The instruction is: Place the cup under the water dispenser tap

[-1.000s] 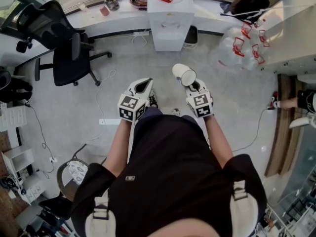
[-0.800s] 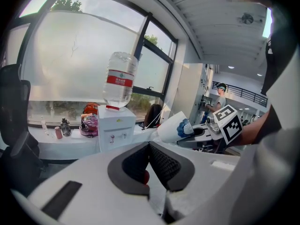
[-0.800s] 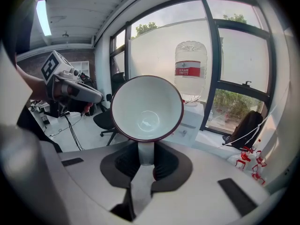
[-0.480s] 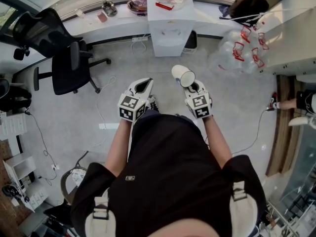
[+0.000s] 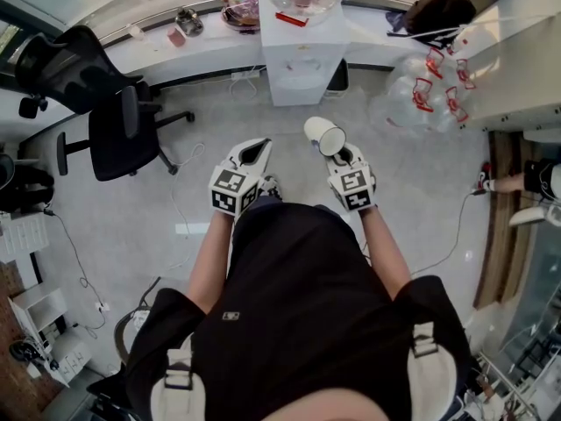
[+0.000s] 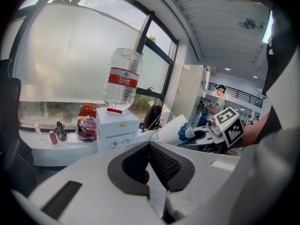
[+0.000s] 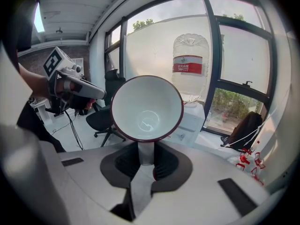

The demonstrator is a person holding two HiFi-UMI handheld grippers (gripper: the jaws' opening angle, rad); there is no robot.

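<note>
White cup (image 5: pixel 326 135) gripped in right tongs (image 5: pixel 343 153); left tongs (image 5: pixel 254 152) pressed together

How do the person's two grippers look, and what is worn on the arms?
The left gripper and right gripper have white moulded shells with dark ribbed pads. Each carries a white cube with black square markers. The person wears a black short-sleeved shirt.

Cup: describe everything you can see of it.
The cup is white, glossy like ceramic, with a dark red rim and a blue fan print outside. It is empty, tipped on its side, mouth towards the right gripper, whose jaws clamp what looks like its handle. It hangs in the air, short of the dispenser.
</note>
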